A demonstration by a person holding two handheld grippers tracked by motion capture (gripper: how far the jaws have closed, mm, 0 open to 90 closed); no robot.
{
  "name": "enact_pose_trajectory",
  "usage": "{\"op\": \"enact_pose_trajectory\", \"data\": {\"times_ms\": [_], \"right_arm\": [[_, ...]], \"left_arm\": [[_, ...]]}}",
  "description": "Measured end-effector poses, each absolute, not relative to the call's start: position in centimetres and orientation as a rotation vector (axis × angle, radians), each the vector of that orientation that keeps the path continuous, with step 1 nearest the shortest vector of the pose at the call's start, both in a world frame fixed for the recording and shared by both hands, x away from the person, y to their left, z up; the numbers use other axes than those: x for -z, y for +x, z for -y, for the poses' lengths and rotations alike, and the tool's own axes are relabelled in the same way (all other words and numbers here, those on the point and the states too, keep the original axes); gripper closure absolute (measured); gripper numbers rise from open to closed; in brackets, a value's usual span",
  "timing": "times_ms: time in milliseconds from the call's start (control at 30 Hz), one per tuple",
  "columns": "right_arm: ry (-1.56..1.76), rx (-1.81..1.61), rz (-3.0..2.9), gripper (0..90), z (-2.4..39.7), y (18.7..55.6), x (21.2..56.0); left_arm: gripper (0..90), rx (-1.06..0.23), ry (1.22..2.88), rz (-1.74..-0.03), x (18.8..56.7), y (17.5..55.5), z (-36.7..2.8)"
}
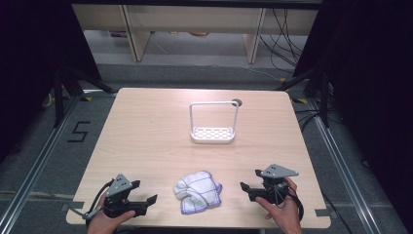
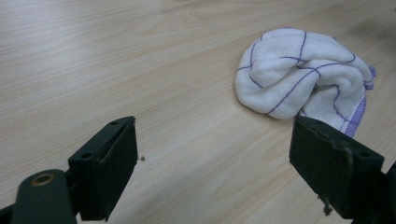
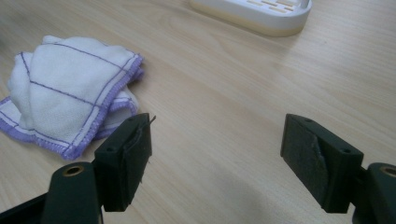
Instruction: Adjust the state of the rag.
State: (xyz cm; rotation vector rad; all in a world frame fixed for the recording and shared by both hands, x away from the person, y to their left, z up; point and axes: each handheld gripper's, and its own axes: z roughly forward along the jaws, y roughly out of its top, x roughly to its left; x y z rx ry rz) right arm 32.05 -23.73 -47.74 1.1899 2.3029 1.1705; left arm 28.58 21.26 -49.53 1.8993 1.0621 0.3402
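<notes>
- A crumpled white cloth (image 1: 198, 191) with purple grid lines and purple stitched edging is seen bunched near the table's (image 1: 146, 126) front edge.
- It is flanked by the left gripper (image 1: 144, 193) and right gripper (image 1: 250, 179), both spread wide, nothing held.

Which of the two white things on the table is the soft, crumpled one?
The white cloth with purple lines, bunched up between the left gripper and right gripper. The other, the white rack, is stiff plastic with an upright frame.
</notes>
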Motion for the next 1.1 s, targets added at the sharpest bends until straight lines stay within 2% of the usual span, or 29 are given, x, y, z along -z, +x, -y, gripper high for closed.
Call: {"op": "enact_pose_trajectory", "data": {"times_ms": [600,1100], "right_arm": [[1.008,-1.298,-2.343,36.5,20.9,31.8,46.4],[0.74,-1.221,-2.519,52.7,14.1,31.6,45.8]], "left_arm": [[15.2,-0.355,1.91,-1.061,49.4,28.5,-21.3],[15.3,-0.361,1.911,-1.055,49.3,28.5,-21.4]]}}
